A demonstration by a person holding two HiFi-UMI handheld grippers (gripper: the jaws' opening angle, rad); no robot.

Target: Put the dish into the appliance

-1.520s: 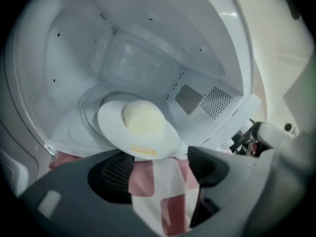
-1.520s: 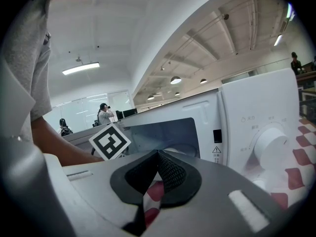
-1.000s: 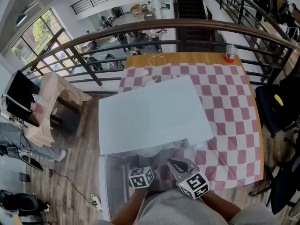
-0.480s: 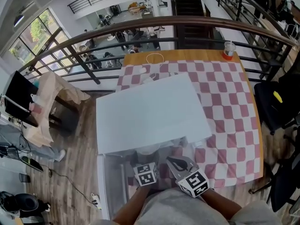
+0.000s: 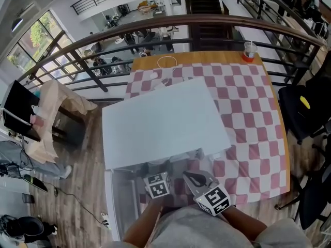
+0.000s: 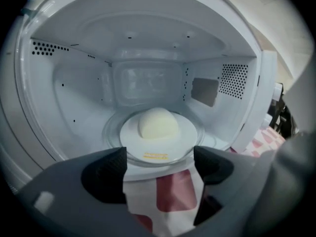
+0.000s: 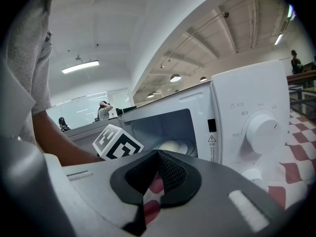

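Mezzanine setting, dark railing point(image 5: 207, 22) along the far side, lower floor visible beyond.

- Bench point(image 5: 207, 61): wooden top, covered by a pink-and-white checked cloth point(image 5: 248, 102). Clear cup point(image 5: 249, 51) with an orange base at the far right corner.
- Microwave point(image 5: 160, 123): white, on the left part of the bench. Door point(image 5: 120, 203) swung open to the left. Control dial point(image 7: 264, 127) on the right-hand front panel.
- Dish point(image 6: 158, 137): white, round, inside the microwave cavity, resting centred on the glass turntable point(image 6: 197, 132). Carries a pale rounded dome of food point(image 6: 157, 122).
- Left claw point(image 6: 159, 164): at the near edge of the cavity mouth, pointing in and downward. Jaws wide apart, having just closed a little. Nothing between the pads, only checked cloth seen below. Clear of the dish.
- Right claw point(image 7: 157, 167): just right of the left one, before the microwave front, nearly level. Jaws together, tips meeting, holding nothing.
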